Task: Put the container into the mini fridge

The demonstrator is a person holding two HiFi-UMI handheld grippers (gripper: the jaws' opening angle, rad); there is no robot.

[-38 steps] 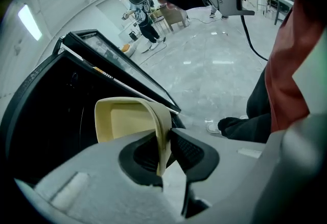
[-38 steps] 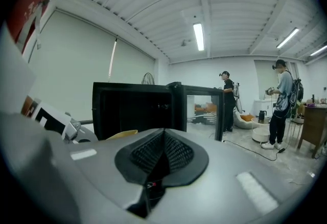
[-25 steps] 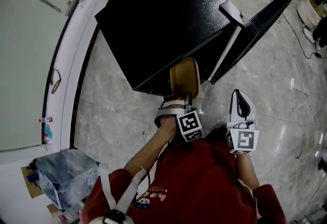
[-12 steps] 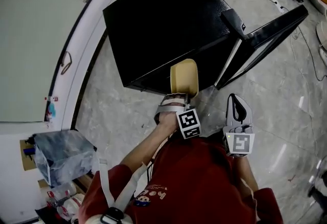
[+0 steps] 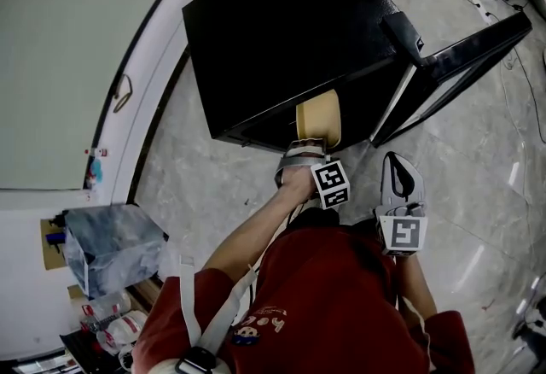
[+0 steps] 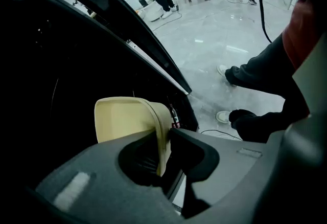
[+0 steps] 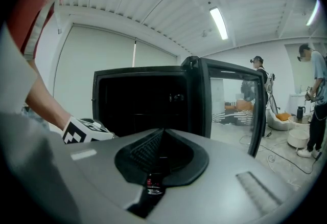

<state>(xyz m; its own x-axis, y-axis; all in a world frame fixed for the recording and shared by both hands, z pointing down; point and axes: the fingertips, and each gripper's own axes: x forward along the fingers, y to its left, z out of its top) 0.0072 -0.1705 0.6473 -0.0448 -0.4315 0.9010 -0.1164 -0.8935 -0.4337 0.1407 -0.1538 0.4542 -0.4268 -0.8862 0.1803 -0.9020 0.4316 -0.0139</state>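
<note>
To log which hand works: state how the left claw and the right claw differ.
The left claw is clamped on the wall of the beige container; the right claw is shut on nothing. The left claw reaches the open front of the mini fridge, tilted downward; the right claw hangs back, pointing roughly level at it. Both share the same grey build.

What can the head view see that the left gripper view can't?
Only the head view shows the right tongs and the mini fridge from above, with its flat black top. Only the left gripper view shows how the left tongs pinch the beige container by its wall, and the mini fridge's dark inside. Both show the beige container, the mini fridge and the shiny floor.
</note>
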